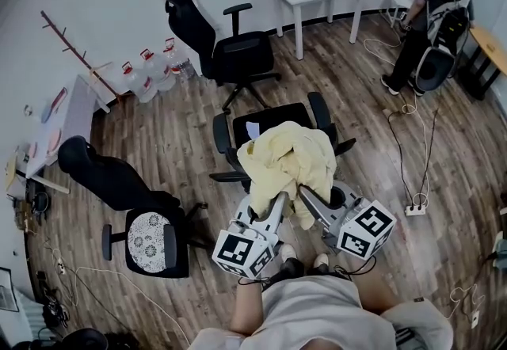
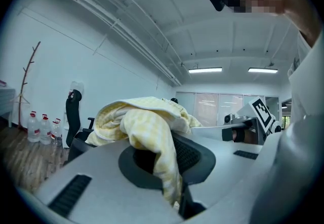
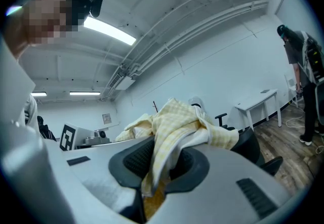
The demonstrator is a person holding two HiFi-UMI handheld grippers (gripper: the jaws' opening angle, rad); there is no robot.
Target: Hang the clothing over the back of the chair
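We grip the yellow clothing (image 1: 289, 157) with our left gripper (image 1: 280, 198) and right gripper (image 1: 304, 193), both clamped narrowly on the fabric, which seems to touch the black chair (image 1: 273, 115).

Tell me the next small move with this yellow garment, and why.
Probably lower the yellow garment a little toward the black chair, then release. The left gripper and right gripper are each shut on a fold, and the cloth sits bunched over the chair's near side; whether it already rests on the back is unclear.
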